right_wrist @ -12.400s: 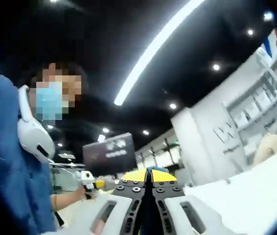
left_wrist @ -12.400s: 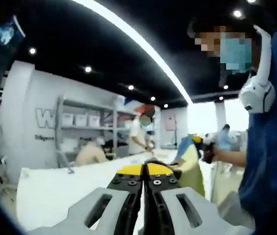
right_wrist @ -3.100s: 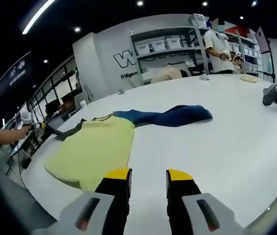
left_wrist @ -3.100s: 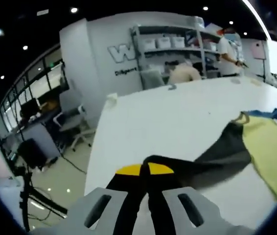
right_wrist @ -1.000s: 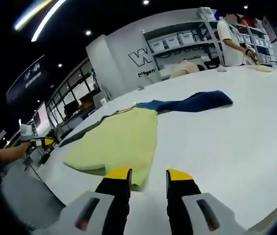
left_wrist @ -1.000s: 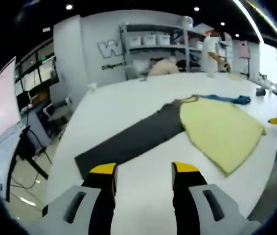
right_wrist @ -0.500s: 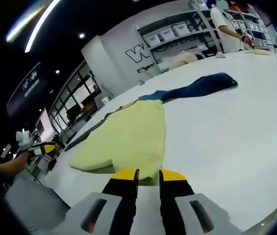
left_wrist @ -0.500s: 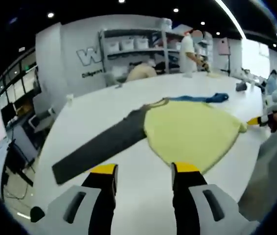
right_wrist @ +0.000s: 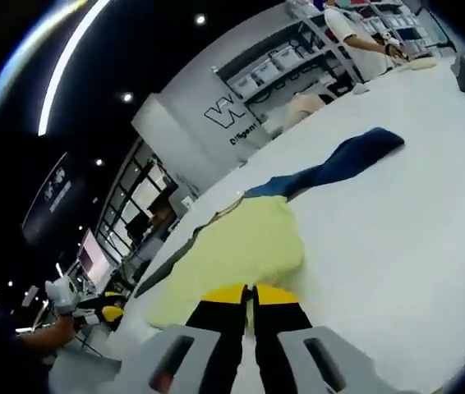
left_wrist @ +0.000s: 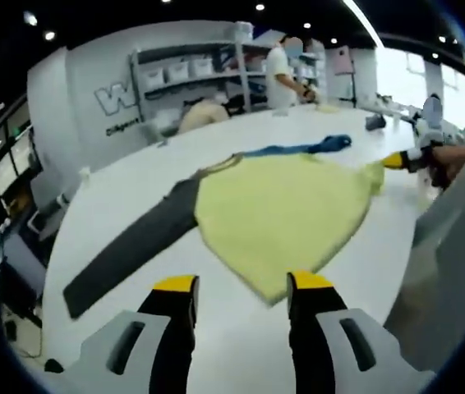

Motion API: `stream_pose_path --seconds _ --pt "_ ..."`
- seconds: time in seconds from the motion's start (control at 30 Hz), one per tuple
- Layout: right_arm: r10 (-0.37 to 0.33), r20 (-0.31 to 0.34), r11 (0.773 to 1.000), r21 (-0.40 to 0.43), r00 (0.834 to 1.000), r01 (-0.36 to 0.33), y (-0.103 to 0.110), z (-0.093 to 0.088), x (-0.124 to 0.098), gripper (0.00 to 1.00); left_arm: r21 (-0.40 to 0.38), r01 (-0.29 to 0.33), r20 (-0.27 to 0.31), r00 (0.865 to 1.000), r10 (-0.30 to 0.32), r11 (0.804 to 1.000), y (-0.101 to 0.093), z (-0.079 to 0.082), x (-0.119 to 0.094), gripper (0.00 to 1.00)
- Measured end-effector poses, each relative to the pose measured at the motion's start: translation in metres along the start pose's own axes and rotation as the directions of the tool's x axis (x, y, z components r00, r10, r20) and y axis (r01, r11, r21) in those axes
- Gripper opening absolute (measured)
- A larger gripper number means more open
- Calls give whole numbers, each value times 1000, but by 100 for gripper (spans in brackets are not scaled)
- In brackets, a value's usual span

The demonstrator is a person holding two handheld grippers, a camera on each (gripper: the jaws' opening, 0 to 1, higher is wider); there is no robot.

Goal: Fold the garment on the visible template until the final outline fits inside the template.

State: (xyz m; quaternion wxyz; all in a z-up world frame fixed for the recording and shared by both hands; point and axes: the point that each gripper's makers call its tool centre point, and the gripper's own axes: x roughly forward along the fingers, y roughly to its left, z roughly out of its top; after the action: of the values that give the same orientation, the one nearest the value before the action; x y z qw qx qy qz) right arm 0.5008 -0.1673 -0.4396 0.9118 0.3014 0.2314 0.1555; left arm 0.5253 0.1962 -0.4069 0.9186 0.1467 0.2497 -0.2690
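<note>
The garment lies spread on the white table (left_wrist: 117,176): a yellow body (left_wrist: 278,209), a grey sleeve (left_wrist: 126,246) to the left and a blue sleeve (left_wrist: 298,149) at the far side. My left gripper (left_wrist: 242,286) is open just short of the yellow hem's near corner, holding nothing. My right gripper (left_wrist: 398,160) enters from the right, held by a hand, at the hem's other corner. In the right gripper view my right gripper (right_wrist: 249,294) is shut on the yellow hem (right_wrist: 232,246), which bulges up slightly. The blue sleeve (right_wrist: 347,156) stretches away beyond it. My left gripper (right_wrist: 105,313) shows at lower left.
Shelves with white bins (left_wrist: 183,70) stand against the back wall, and a person (left_wrist: 286,70) works at the table's far end. A small dark object (left_wrist: 372,121) sits on the table far right. The table's near edge (left_wrist: 413,246) drops off at right.
My right gripper's jaws have gone from open to shut on the yellow hem. The left gripper view has swung from the grey sleeve toward the yellow body; its jaws stay open.
</note>
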Motion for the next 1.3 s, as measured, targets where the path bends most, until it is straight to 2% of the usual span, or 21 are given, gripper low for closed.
stream_pose_path --seconds 0.13,0.17,0.33,0.43,0.53,0.63,0.7,0.83,1.0,1.1,1.2,1.3 --pt "31 60 999 27 998 -33 16 25 1 0 30 25 -19 1000 -25 999 -9 -5 5 45" --pt "58 103 997 48 993 -63 26 43 2 0 27 42 -26 999 -41 999 -14 -6 8 46" --pt "106 170 990 79 980 -121 45 78 11 0 28 81 -51 996 -79 996 -18 -16 15 45" --pt "129 197 982 113 972 -154 57 96 19 0 48 109 -83 991 -105 993 -27 -20 15 44" --pt "148 210 973 142 966 -180 66 107 23 0 61 120 -98 989 -114 991 -32 -22 15 42" --pt "189 207 970 112 960 -215 84 121 34 0 63 139 -119 984 -131 988 -35 -28 15 42" --pt "227 224 954 144 948 -263 98 137 55 0 46 164 -143 977 -156 985 -38 -33 17 41" --pt "218 214 955 156 952 -254 102 145 87 0 56 194 -164 969 -183 979 -44 -38 20 39" --pt "186 194 962 165 963 -219 101 147 120 0 86 205 -167 968 -189 975 -51 -32 24 38" --pt "174 185 960 186 967 -208 97 148 129 0 101 208 -165 968 -189 973 -51 -31 26 36" --pt "149 162 964 195 975 -180 91 147 148 0 119 192 -159 972 -173 974 -49 -28 36 34" --pt "146 157 964 199 977 -176 92 146 148 0 123 185 -154 974 -166 975 -48 -26 38 34"
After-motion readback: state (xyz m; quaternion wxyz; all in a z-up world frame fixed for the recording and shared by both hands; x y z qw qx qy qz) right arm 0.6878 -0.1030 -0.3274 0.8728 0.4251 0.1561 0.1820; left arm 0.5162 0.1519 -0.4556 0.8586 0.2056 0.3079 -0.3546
